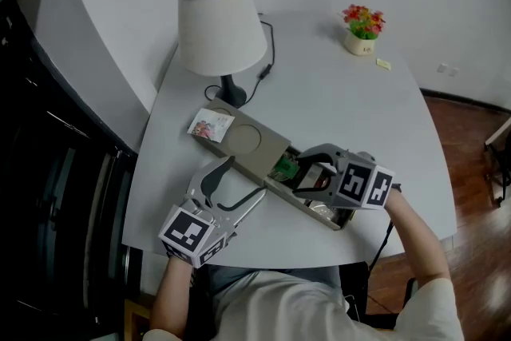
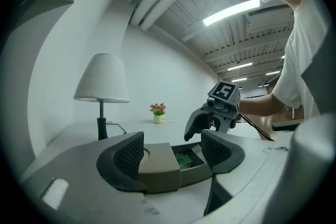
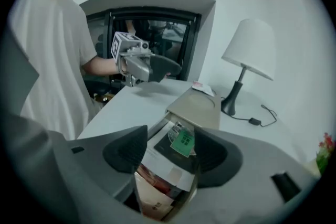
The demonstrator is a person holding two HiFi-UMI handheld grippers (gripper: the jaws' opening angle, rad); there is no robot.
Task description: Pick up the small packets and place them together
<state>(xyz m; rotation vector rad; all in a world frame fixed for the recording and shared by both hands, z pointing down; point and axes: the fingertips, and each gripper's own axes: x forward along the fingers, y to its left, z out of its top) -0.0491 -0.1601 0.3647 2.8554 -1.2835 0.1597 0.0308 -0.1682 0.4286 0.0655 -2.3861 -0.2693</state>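
A long taupe box [image 1: 263,141] lies slantwise on the white table, its open compartment holding several small packets. A green packet [image 1: 285,167] lies at the compartment's far end and a silvery one [image 1: 319,209] at the near end. My right gripper [image 1: 307,172] hangs tilted down over this compartment, open, with the green packet [image 3: 184,141] and a brown-red packet [image 3: 157,186] below its jaws. A colourful loose packet [image 1: 211,125] rests at the box's far end. My left gripper [image 1: 238,178] is held level beside the box [image 2: 157,168], open and holding nothing.
A white-shaded lamp [image 1: 219,28] with its cord [image 1: 263,72] stands behind the box. A small flower pot [image 1: 362,32] and a yellow slip [image 1: 384,65] sit at the far right. A dark cabinet runs along the table's left side.
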